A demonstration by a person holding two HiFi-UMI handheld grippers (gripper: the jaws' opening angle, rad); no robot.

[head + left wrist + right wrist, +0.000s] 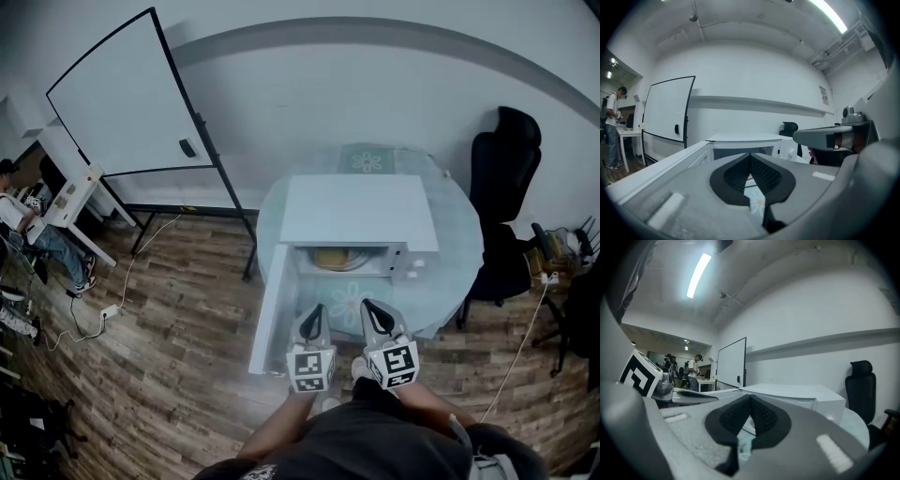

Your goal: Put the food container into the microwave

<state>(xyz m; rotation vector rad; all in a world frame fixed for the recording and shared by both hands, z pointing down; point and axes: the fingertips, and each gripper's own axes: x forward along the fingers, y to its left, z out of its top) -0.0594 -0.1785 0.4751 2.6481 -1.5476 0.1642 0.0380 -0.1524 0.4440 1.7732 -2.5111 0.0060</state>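
Observation:
A white microwave (360, 217) stands on a round glass table (461, 246), its door (272, 309) swung open to the left. Inside its cavity sits a yellowish food container (336, 259). My left gripper (312, 323) and right gripper (377, 317) hover side by side in front of the opening, near the table's front edge. Both are shut with nothing between the jaws. In the left gripper view the left gripper (750, 157) points at the microwave (743, 143). The right gripper (750, 399) looks past the microwave (797, 394).
A whiteboard on a stand (127, 98) is at the back left. A black office chair (504, 197) stands right of the table. Cables (122, 291) run across the wooden floor. People (28, 225) are at a desk far left.

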